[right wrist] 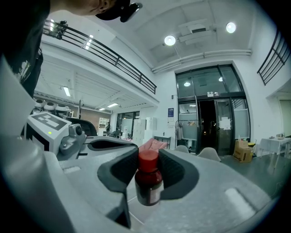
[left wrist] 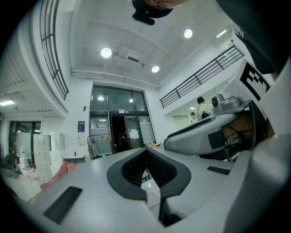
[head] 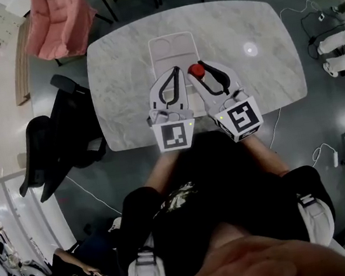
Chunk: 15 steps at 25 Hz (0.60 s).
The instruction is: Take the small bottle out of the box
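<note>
Right gripper (head: 199, 71) pinches a small brown glass bottle (right wrist: 148, 186) by its red cap (right wrist: 148, 160) over the shallow white box (head: 155, 53) midway across the marble table (head: 118, 78); left gripper (left wrist: 146, 151) jaws meet, empty. Held so high, the bottle may slip.

Head view looks steeply down, tabletop (head: 125, 77) at twelve o'clock. Each gripper view sits close behind its jaws, facing level; both share the glass doors (left wrist: 119, 132).

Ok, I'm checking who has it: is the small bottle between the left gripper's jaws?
No, the left gripper has its jaws closed on nothing; the bottle sits in the right gripper.
</note>
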### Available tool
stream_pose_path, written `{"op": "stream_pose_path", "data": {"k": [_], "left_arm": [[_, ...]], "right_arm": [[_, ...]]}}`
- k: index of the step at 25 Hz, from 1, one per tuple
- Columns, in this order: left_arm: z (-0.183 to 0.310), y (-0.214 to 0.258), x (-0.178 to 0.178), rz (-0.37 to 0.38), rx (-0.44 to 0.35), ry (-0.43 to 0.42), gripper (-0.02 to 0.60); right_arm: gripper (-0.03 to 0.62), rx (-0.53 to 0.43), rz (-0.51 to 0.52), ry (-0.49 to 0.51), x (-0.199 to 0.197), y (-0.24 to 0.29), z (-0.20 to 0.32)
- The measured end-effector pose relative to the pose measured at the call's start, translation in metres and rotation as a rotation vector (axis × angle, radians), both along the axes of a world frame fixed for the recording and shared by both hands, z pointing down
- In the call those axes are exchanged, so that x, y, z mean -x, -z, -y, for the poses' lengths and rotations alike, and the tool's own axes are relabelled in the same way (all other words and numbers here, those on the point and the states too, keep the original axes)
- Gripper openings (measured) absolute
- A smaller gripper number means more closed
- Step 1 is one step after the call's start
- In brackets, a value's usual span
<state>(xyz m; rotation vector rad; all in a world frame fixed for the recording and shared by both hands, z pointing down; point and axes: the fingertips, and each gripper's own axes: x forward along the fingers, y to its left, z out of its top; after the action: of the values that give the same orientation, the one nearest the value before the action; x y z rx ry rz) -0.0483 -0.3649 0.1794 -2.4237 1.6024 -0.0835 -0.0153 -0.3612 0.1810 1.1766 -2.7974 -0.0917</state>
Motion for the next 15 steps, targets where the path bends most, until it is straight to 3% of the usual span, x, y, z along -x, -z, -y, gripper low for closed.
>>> {"op": "stream_pose_path", "data": {"k": [15], "left_arm": [[0.001,0.008,-0.012,0.004,0.002,0.075,0.008]], "right_arm": [[0.132,-0.013,0.02,0.076,-0.012,0.011,0.003]]}}
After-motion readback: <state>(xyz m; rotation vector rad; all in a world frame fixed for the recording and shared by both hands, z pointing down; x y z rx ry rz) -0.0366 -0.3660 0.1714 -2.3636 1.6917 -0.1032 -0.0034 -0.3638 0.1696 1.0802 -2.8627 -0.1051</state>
